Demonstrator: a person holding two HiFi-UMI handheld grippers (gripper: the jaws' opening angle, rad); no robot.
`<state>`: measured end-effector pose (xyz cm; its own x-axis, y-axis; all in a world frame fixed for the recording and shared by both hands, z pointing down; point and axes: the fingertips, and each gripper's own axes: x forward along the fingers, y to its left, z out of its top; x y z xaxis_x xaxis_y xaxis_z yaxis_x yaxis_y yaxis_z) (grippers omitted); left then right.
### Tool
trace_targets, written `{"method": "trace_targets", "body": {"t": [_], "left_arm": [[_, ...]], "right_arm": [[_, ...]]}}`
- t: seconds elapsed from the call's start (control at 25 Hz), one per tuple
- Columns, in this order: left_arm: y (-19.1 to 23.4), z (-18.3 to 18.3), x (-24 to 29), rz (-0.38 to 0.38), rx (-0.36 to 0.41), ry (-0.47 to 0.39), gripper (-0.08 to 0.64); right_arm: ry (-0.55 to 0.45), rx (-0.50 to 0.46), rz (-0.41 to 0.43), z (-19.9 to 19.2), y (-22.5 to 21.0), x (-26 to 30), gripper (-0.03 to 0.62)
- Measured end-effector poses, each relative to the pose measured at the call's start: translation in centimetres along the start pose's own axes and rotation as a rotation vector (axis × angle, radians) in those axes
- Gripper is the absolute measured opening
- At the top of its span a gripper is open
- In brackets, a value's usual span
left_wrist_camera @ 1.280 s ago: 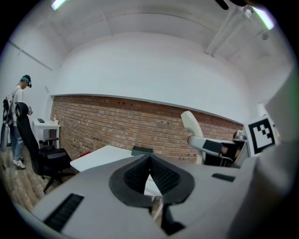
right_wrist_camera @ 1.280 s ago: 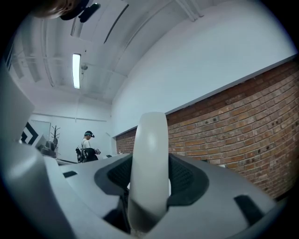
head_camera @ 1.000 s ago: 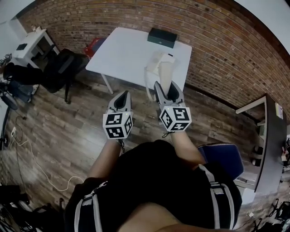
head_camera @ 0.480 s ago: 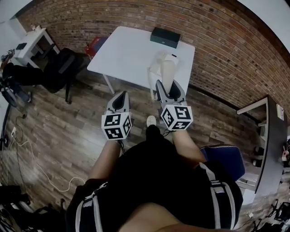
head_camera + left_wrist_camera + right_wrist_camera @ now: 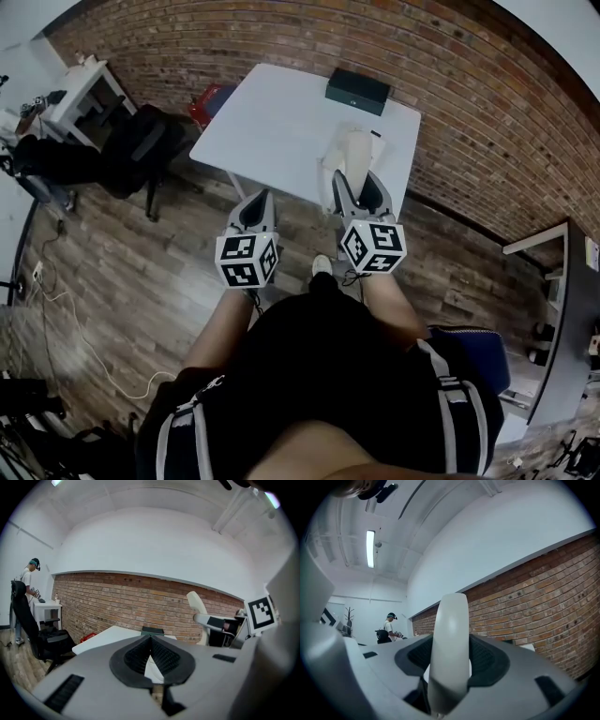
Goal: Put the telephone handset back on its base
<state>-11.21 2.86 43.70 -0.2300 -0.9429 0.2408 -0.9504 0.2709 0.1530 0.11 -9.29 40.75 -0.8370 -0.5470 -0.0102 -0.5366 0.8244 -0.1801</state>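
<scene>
Head view: right gripper (image 5: 354,183) holds white handset (image 5: 357,150) upright nr the table (image 5: 272,122) edge; dark box (image 5: 357,91) at table's far side; left gripper (image 5: 256,199) over floor (image 5: 141,281). Left gripper view: jaws together, nothing btw them. Right gripper view: jaws clamped on handset (image 5: 450,639).

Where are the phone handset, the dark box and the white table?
phone handset (image 5: 449,648): right gripper view, the middle of its pale body.
dark box (image 5: 357,91): head view, its top face.
white table (image 5: 267,131): head view, bare tabletop.
</scene>
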Motion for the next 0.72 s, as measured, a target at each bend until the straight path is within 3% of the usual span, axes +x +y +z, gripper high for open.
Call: {"method": "trace_targets", "body": {"t": [0.72], "left_arm": [[1.8, 3.8, 14.2, 0.025, -0.008, 0.046, 0.002]], "right_arm": [[0.088, 0.043, 0.002, 0.0, -8.3, 12.9, 0.204]]}}
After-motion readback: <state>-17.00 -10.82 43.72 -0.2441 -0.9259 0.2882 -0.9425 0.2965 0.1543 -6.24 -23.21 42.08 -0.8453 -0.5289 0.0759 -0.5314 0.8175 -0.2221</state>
